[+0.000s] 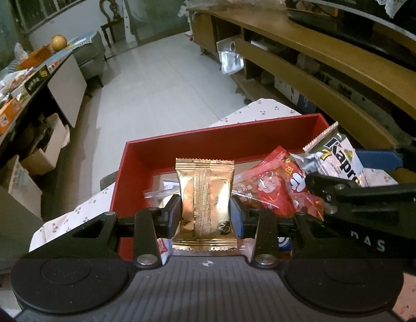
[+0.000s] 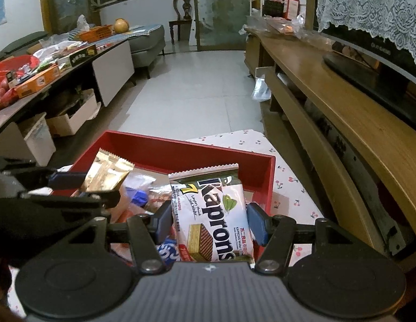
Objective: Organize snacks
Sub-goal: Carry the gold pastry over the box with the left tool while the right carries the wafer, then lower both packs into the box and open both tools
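Note:
A gold foil snack packet (image 1: 205, 204) stands upright between the pads of my left gripper (image 1: 205, 210), which is shut on it above the red box (image 1: 132, 161). My right gripper (image 2: 210, 218) is shut on a white Kaprons wafer packet (image 2: 213, 214), held over the right side of the same red box (image 2: 181, 150). In the left wrist view the right gripper (image 1: 342, 171) and its Kaprons packet (image 1: 339, 158) show at the right. The right wrist view has the left gripper (image 2: 81, 185) with the gold packet (image 2: 106, 174) at its left. Red snack bags (image 1: 277, 187) lie in the box.
The box sits on a cherry-print cloth (image 2: 288, 182). A long wooden TV cabinet (image 2: 328, 86) runs along the right. A low table (image 2: 60, 61) crowded with boxes and snacks stands at the left. Pale tiled floor (image 2: 197, 91) lies beyond.

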